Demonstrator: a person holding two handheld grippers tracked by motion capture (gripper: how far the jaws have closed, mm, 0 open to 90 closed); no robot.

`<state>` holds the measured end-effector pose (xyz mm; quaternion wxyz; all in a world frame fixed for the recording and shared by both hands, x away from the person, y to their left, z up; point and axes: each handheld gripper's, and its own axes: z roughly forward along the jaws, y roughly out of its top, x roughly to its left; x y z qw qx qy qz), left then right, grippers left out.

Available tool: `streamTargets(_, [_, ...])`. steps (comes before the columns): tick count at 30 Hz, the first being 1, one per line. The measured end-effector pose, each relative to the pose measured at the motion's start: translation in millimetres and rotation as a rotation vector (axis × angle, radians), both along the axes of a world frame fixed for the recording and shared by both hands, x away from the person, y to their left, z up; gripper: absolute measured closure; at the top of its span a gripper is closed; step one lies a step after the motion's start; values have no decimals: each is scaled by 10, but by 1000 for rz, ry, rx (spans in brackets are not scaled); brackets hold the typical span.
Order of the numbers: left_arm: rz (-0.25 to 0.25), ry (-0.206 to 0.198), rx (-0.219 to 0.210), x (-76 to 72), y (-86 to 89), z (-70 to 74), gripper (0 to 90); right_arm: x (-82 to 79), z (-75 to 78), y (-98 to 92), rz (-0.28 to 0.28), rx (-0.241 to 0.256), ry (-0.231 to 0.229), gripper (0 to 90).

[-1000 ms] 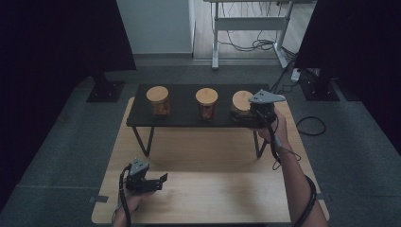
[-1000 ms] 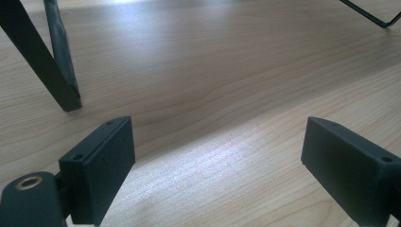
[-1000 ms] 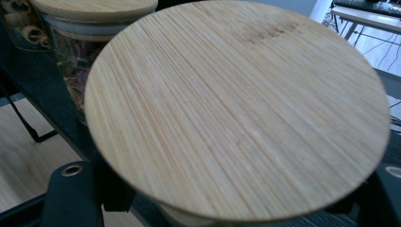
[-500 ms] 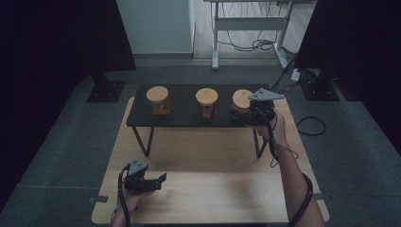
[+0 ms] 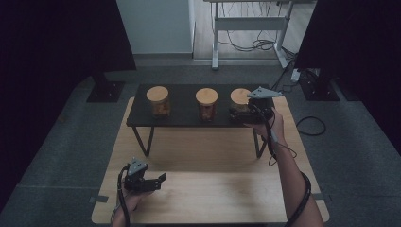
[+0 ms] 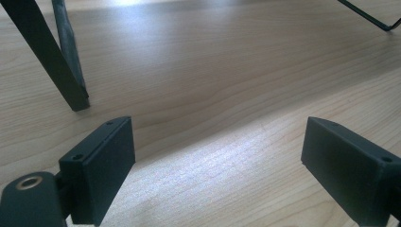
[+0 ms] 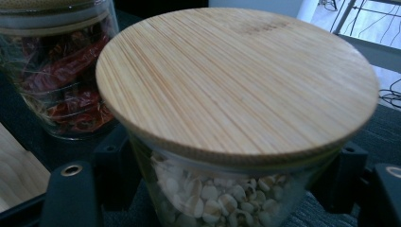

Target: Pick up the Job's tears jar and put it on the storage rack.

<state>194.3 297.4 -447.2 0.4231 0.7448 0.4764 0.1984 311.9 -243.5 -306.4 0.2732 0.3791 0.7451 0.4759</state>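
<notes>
Three glass jars with bamboo lids stand in a row on a low black shelf (image 5: 182, 117). The right jar (image 5: 239, 97) holds pale round grains (image 7: 213, 198) under its lid (image 7: 236, 80). My right gripper (image 5: 238, 113) (image 7: 229, 189) is shut on this jar, one jaw pressed against each side of the glass, and the jar rests on the shelf. The middle jar (image 5: 206, 103) (image 7: 61, 80) holds red dried chillies. The left jar (image 5: 158, 100) has orange-brown contents. My left gripper (image 5: 160, 179) (image 6: 217, 165) lies open low over the wooden table (image 5: 213, 189), with nothing between its jaws.
The shelf stands on thin black legs (image 6: 52, 56) at the back of the wooden table. A cable (image 5: 274, 142) trails from the right gripper along the forearm. Grey carpet surrounds the table, with stand bases (image 5: 105, 91) and floor cables (image 5: 312, 125) beyond.
</notes>
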Motion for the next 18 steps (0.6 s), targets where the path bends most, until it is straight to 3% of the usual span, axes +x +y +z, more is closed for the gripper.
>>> streamTargets(18, [0,-1,1,-2,-5,2,101,2,12,16,-17,6,15,232])
